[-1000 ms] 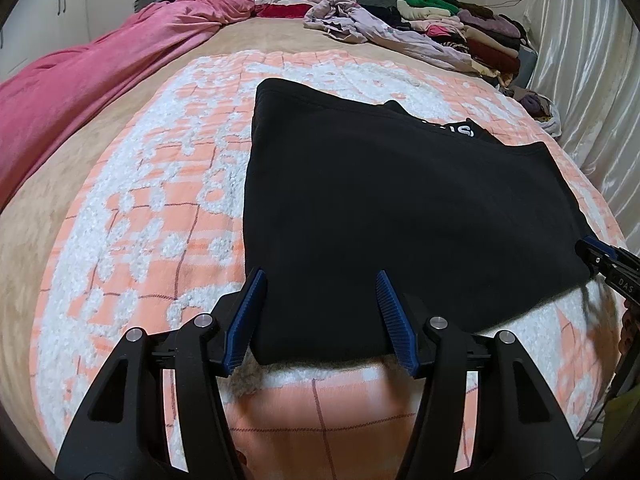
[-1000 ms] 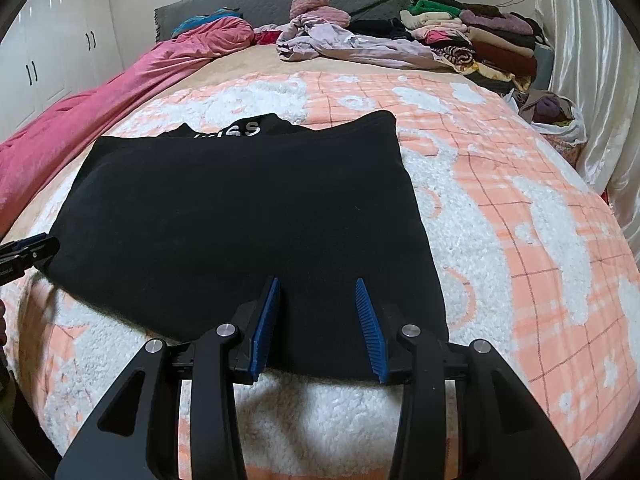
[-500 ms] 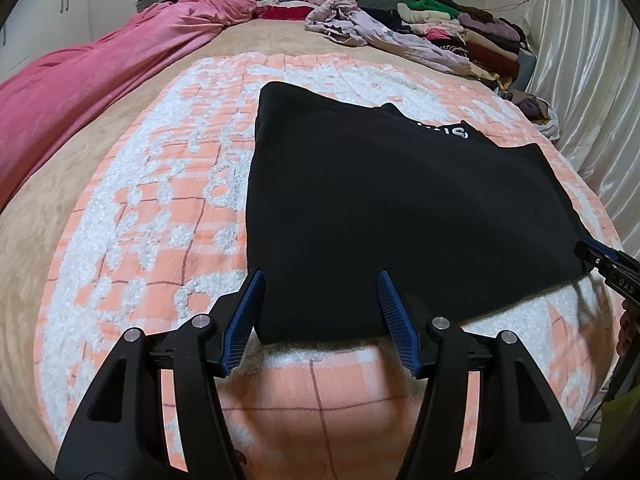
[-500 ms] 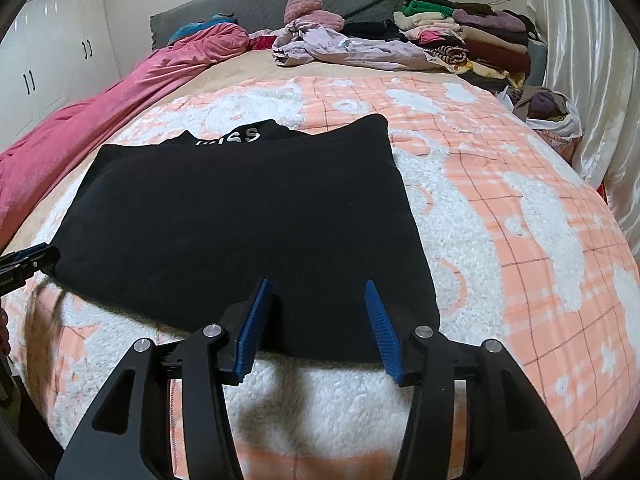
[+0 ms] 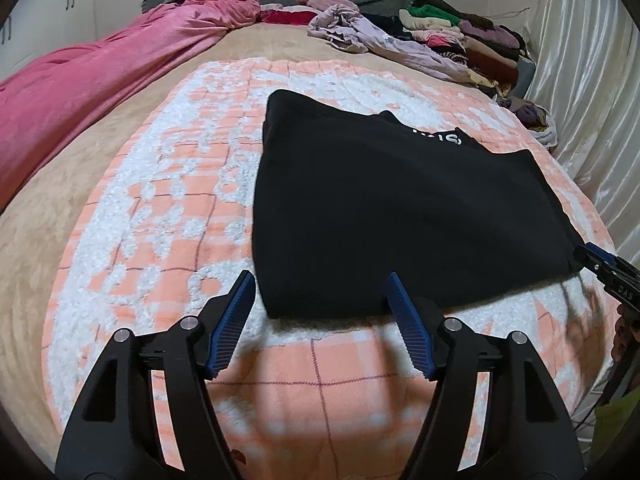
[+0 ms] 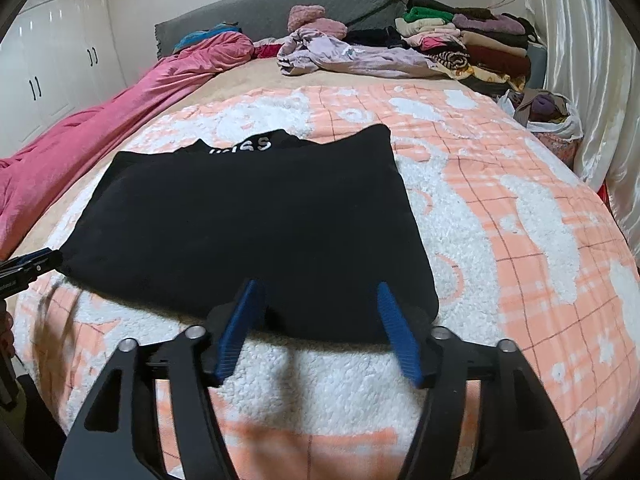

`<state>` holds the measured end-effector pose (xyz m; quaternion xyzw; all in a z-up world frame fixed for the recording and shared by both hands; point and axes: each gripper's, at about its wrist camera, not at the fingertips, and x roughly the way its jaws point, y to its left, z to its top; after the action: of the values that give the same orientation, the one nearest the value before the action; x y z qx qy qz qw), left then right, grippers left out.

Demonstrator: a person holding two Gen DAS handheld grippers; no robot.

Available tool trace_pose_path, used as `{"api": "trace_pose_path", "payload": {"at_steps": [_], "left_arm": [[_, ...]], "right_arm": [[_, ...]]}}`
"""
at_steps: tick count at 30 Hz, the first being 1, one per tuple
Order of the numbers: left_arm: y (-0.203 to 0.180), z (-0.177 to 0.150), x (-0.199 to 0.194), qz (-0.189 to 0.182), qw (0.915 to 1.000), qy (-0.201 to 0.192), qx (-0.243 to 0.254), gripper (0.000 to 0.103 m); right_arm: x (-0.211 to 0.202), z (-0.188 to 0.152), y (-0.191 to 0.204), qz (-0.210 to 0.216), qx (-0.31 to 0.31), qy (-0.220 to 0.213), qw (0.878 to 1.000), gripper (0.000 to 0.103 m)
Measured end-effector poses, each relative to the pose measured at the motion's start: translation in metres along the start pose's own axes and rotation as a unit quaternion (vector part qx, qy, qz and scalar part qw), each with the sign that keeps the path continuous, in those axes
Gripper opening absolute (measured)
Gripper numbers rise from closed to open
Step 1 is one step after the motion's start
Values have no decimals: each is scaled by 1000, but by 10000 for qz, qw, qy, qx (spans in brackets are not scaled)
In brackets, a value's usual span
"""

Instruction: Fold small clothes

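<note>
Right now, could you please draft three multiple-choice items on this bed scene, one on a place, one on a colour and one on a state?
1. Where does the black garment lie?
A. on the orange-and-white blanket
B. on the pink duvet
C. on the folded pile by the curtain

2. What colour is the lettering at the garment's far edge?
A. red
B. white
C. green

3. How do the pads of the right gripper stand?
A. clamped on the hem
B. shut on nothing
C. apart, gripping nothing

Answers:
1 A: checked blanket shows all around the garment.
2 B: pale letters stand out on the black cloth.
3 C: the jaws are opening, with the garment's near edge lying flat and unpinched behind them.
</note>
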<state>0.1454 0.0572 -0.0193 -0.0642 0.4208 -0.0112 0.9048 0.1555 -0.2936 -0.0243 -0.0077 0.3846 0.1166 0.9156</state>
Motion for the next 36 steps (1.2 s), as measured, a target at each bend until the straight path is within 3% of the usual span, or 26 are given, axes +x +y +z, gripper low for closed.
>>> {"api": "trace_pose_path", "payload": {"at_steps": [7,14,20,22,32,36], "left_arm": [[10,1,-13,107,9998,-98,-117,67],[22,3,-22,234,9993,-182,-247,80],[31,7,-29,315,9986,-270,-334,81],[35,8,-30,351,9984,-286,-352,88],[48,16,-30,422,9978,-312,-401,92],[53,23,-28,485,9976,-306,-379,93]], "right_arm": [[-11,5,10,20,-56,-163,9999,71],[-22,13,27,129,-195,-362,9991,79],[-27,22,47,272,-416,-498,9975,83],[-27,25,54,329,-481,-524,9969,84],[-21,42,87,563,-772,-617,9935,85],[-15,49,104,688,-901,-640,9915,90]]}}
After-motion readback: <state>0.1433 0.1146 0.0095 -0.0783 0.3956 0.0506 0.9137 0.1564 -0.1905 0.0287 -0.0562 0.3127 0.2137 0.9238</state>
